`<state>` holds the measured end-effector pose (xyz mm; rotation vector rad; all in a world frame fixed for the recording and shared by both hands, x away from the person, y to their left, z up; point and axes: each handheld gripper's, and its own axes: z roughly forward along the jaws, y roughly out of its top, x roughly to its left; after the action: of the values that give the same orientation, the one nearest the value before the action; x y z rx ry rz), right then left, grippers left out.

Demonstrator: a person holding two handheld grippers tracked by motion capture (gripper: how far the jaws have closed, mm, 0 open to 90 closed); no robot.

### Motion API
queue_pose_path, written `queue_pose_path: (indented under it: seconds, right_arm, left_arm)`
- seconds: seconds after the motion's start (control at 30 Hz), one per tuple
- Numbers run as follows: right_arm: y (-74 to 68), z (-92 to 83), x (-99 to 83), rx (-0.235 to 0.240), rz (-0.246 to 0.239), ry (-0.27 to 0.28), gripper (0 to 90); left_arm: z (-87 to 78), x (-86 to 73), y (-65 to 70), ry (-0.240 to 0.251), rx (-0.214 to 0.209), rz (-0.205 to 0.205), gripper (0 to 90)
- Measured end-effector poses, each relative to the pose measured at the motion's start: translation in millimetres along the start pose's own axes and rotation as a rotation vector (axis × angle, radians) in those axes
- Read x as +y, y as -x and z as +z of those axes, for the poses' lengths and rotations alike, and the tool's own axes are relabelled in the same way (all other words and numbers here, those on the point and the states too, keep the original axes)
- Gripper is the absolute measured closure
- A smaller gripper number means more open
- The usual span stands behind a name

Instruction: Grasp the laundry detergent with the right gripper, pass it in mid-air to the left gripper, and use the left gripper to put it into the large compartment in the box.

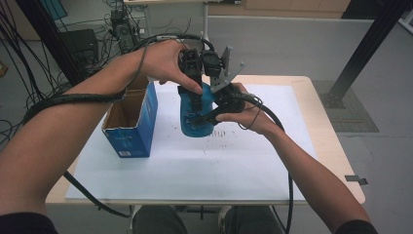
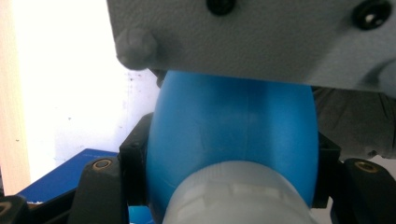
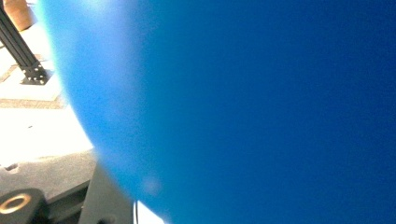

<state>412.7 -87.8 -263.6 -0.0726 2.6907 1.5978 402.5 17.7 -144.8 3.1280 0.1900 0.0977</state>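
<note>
Wooden table [image 1: 336, 146] on grey floor [image 1: 384, 161].

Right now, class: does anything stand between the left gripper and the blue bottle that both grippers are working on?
Nothing visible does. The left gripper is already shut on the blue bottle, one black jaw against each side just behind its white cap. The right gripper grips the bottle's body lower down, above the table.

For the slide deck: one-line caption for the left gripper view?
Left tongs clamped on the neck of a blue bottle just behind its white cap, blue carton at lower left.
</note>
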Motion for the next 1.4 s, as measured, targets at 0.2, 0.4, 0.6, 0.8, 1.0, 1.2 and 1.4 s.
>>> queue_pose_path:
  seconds: [0.2, 0.4, 0.6, 0.8, 1.0, 1.2, 1.4]
  right_arm:
    - [0.4, -0.6, -0.7, -0.003, -0.002, 0.003, 43.7]
    - [0.7, 0.4, -1.9, -0.002, -0.001, 0.006, 43.6]
    - [1.2, 0.6, -2.0, -0.003, 0.000, 0.007, 43.3]
    - [1.6, 2.2, -2.9, 0.003, 0.004, 0.007, 43.0]
    - [1.4, 2.2, -2.3, 0.012, 0.010, 0.013, 42.8]
    - [1.4, 1.2, -2.6, 0.010, 0.009, 0.016, 42.6]
    - [1.2, 1.9, -2.8, 0.014, 0.008, 0.016, 42.3]
  left_arm:
    - [0.2, 1.2, -0.2, -0.006, 0.003, 0.001, 37.3]
    - [0.9, 2.1, 0.0, -0.014, 0.006, 0.002, 37.2]
    - [1.5, 1.8, -0.4, -0.011, 0.006, -0.001, 37.3]
    - [2.9, 1.4, -0.1, -0.009, 0.005, -0.005, 37.5]
    - [1.4, 2.1, -0.1, -0.004, 0.001, -0.004, 37.6]
    - [1.1, 2.7, 0.2, -0.002, 0.002, -0.001, 37.7]
    - [1.4, 2.2, 0.7, -0.001, -0.002, -0.007, 37.8]
